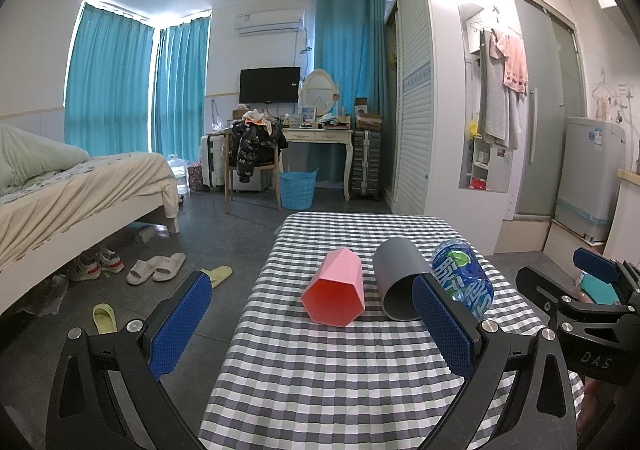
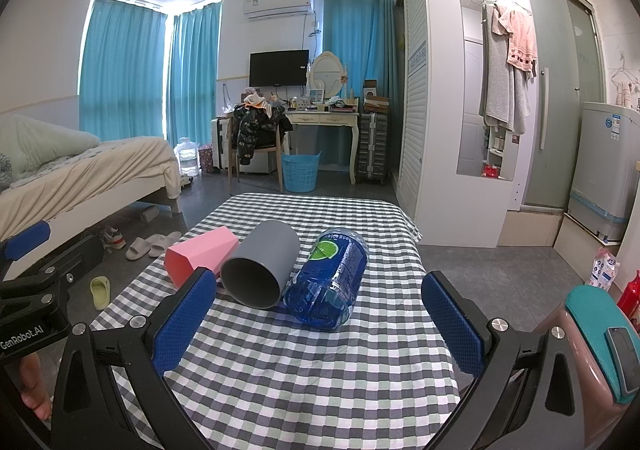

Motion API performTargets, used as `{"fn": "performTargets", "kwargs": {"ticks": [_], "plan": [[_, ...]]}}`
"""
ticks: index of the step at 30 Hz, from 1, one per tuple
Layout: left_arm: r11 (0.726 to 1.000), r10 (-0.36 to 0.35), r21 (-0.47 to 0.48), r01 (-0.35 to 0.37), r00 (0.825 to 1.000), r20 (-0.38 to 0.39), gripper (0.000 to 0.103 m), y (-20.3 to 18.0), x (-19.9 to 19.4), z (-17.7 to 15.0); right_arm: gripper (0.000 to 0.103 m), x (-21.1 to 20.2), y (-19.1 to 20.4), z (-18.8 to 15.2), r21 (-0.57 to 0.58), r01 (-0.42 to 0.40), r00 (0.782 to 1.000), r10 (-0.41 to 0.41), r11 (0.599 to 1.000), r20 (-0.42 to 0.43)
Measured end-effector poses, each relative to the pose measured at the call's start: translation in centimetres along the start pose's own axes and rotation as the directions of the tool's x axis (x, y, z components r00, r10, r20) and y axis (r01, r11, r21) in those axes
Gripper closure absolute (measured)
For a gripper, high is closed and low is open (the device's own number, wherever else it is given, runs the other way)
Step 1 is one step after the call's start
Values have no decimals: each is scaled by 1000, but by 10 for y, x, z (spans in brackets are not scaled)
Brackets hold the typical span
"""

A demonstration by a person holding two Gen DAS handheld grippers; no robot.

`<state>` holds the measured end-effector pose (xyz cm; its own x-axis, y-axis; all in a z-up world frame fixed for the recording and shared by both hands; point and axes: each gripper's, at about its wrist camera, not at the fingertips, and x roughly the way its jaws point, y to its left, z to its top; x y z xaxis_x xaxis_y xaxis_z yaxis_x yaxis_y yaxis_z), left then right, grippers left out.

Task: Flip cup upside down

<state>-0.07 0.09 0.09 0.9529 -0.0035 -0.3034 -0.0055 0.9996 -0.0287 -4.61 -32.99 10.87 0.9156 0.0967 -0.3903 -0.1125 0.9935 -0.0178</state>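
Observation:
Three cups lie on their sides on a checked table, mouths toward me. A pink hexagonal cup is on the left, a grey round cup in the middle, and a clear blue cup with a lime label on the right. My left gripper is open and empty, short of the pink and grey cups. My right gripper is open and empty, short of the blue cup.
The table is narrow, with floor on both sides. Slippers lie on the floor to the left, beside a bed. A wardrobe and a washing machine stand to the right. A pink and teal object sits at the near right.

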Motion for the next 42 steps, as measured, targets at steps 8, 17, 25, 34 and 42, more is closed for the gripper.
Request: {"fn": "performTargets", "kwargs": {"ticks": [8, 17, 25, 34, 42], "plan": [[1000, 0, 0, 0, 1000, -1, 0, 0, 0, 0, 0, 0, 0, 1, -1, 0, 1000, 0, 1000, -1], [1000, -13, 3, 13, 1000, -7, 0, -3, 4, -4, 0, 0, -1, 1, -7, 1, 1000, -1, 1000, -8], [999, -7, 54, 11, 997, -76, 0, -12, 31, 3, 0, 28, 2, 13, -43, 1, 1000, -2, 999, -27], [995, -76, 41, 88, 969, -236, 0, -14, 96, 2, 0, 45, -1, 17, -64, 5, 999, -9, 998, -54], [993, -116, -25, 114, 938, -327, 1, 4, 137, 4, 0, 54, -7, 12, -56, 40, 993, -46, 998, -106]]}}
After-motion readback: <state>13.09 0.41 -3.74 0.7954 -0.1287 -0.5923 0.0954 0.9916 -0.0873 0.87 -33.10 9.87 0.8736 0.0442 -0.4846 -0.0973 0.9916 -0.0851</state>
